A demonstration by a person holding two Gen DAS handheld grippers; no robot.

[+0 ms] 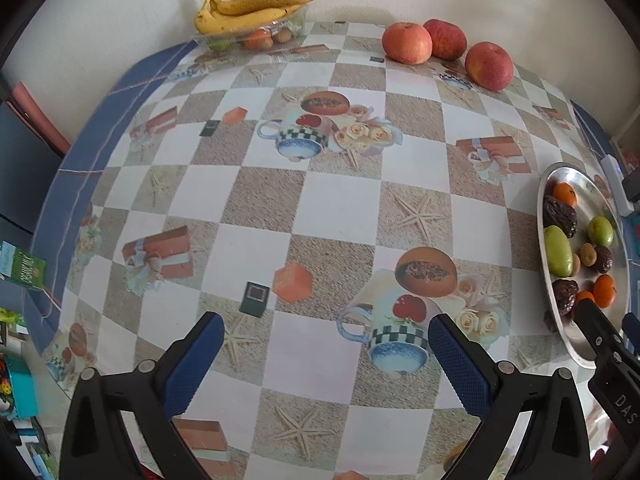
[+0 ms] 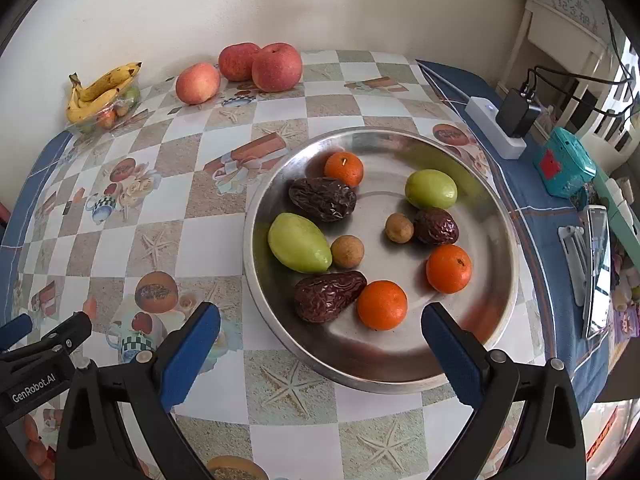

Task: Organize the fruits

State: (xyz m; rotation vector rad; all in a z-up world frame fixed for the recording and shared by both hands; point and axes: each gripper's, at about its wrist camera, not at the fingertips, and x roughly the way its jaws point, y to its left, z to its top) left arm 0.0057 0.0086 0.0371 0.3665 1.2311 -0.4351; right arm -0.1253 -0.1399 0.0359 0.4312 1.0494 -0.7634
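A round metal plate [image 2: 496,280] holds three small oranges [image 2: 382,305], three dark wrinkled dates [image 2: 326,295], two green fruits [image 2: 298,243] and two small brown fruits [image 2: 347,252]. My right gripper [image 2: 320,332] is open and empty, hovering over the plate's near edge. My left gripper [image 1: 325,344] is open and empty above the patterned tablecloth, left of the plate [image 1: 584,184]. Three red apples [image 2: 276,67] sit at the table's far edge. A clear tray with bananas [image 1: 252,8] stands at the far left corner.
The checkered tablecloth [image 1: 320,200] covers the table, with blue borders at its sides. A white power strip with a black charger [image 2: 496,128], a teal box [image 2: 564,166] and a phone [image 2: 596,272] lie right of the plate. A wall is behind.
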